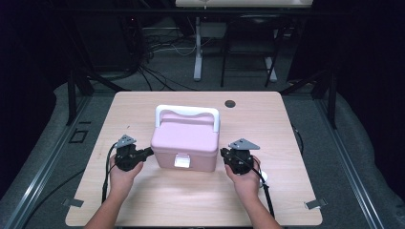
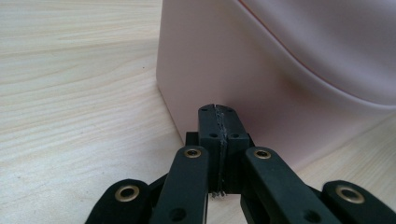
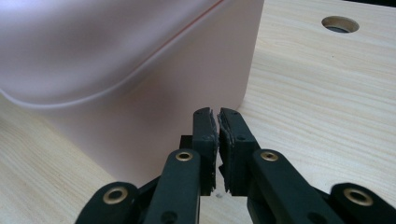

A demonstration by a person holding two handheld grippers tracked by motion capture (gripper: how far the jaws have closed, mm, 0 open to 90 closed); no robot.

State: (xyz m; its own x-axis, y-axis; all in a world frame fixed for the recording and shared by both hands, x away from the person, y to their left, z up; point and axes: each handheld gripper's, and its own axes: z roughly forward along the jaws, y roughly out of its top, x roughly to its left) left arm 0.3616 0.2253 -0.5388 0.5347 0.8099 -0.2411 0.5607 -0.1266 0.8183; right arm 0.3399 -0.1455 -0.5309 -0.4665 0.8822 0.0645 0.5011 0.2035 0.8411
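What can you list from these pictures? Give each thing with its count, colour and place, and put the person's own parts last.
box: one, pink, with a white handle and a pale front latch, middle of the table.
table: one, light wood, with a round hole near its far edge.
clips: two, grey, on the near corners.
left gripper: one, black, jaws shut, tips at the box's left side.
right gripper: one, black, jaws nearly together, at the box's right side.
hands: two, each holding a gripper.
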